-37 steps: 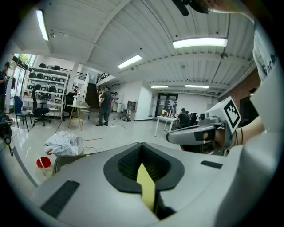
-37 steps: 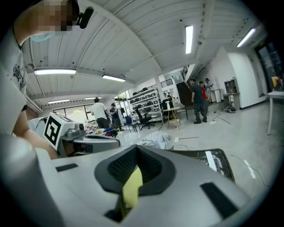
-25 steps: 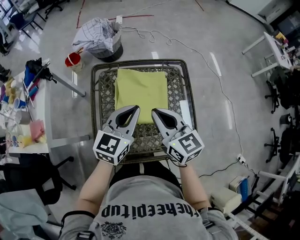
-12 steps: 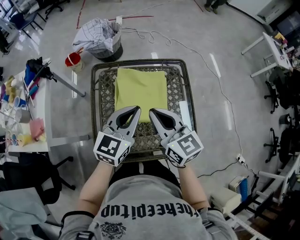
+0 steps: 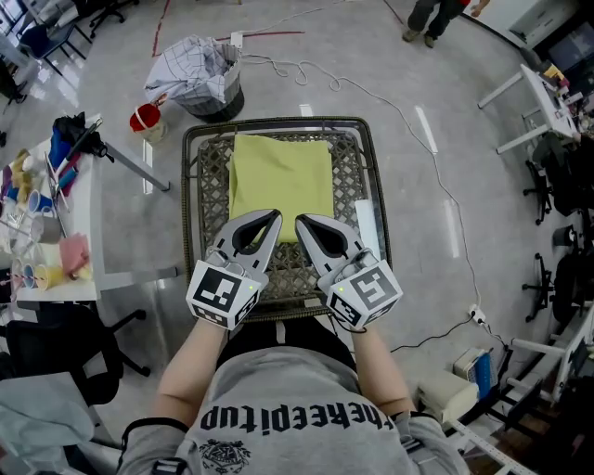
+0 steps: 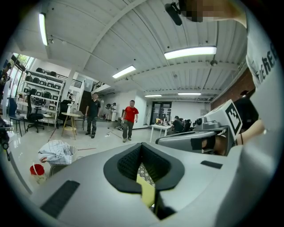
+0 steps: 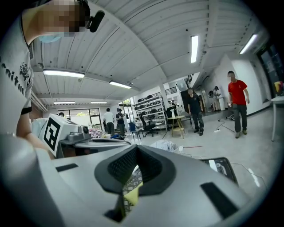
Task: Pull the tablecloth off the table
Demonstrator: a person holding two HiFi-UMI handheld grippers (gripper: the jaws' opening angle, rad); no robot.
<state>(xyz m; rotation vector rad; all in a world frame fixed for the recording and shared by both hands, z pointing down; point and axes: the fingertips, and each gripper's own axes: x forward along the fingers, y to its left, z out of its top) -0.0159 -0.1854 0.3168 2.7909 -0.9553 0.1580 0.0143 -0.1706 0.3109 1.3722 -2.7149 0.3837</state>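
A yellow-green tablecloth lies flat on the lattice-topped table, which has a dark metal rim. Both grippers hover side by side over the cloth's near edge, tips pointing away from me. My left gripper is shut with nothing between its tips. My right gripper is shut too, also empty. In the left gripper view the closed left gripper frames a strip of cloth below it. The right gripper view shows the same: the shut right gripper above cloth and lattice.
A bin draped with checked fabric and a red cup stand beyond the table's far left corner. A cluttered side table is at the left. A cable runs across the floor. A person's legs are at the top.
A person's legs have walked into view at the top of the head view. Both grippers stay where they were, shut.
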